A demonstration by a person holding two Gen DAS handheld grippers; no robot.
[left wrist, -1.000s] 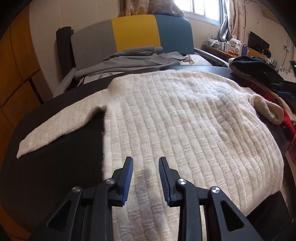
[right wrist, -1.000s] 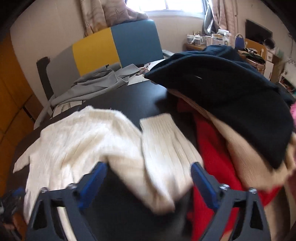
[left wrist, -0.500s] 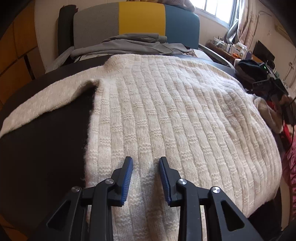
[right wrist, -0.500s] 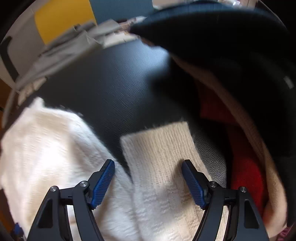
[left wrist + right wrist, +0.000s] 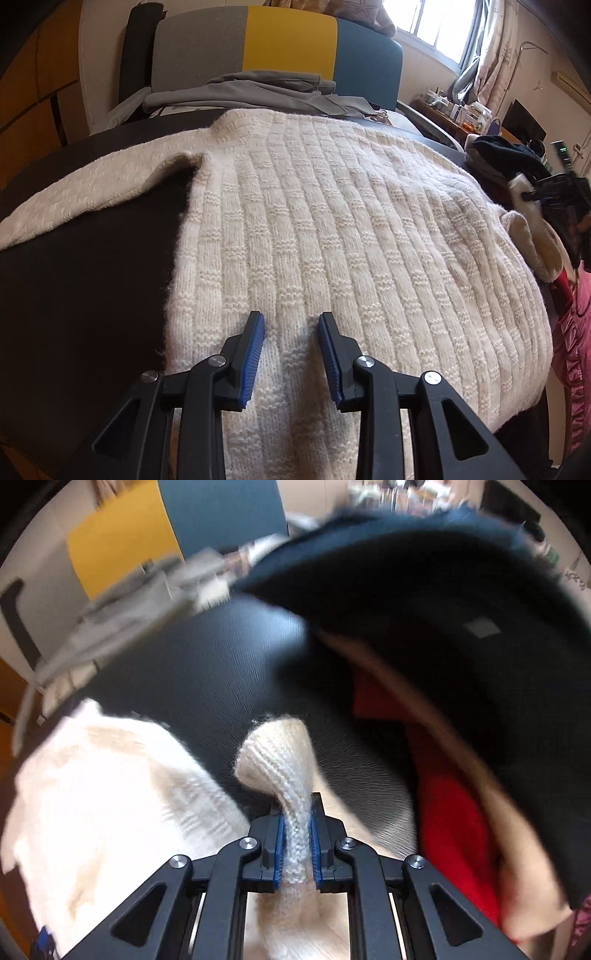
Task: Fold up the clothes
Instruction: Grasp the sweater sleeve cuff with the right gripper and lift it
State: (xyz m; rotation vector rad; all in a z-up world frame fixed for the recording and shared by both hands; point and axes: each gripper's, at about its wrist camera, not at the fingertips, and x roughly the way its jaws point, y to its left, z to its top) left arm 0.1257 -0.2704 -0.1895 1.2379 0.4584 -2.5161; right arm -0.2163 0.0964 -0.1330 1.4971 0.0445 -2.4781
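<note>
Sweater flat on black table | left hand-held gripper agape | right hand-held gripper pinching cuff

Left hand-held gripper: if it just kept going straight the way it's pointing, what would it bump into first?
Most likely the cream knit sweater: the left hand-held gripper hangs open just over it, pointing along its body toward the grey garment. How high it hangs is unclear.

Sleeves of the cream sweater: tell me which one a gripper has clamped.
The right gripper is shut on the ribbed cuff of the sleeve beside the clothes pile. The other sleeve lies flat on the table, untouched; the left gripper is open.
</note>
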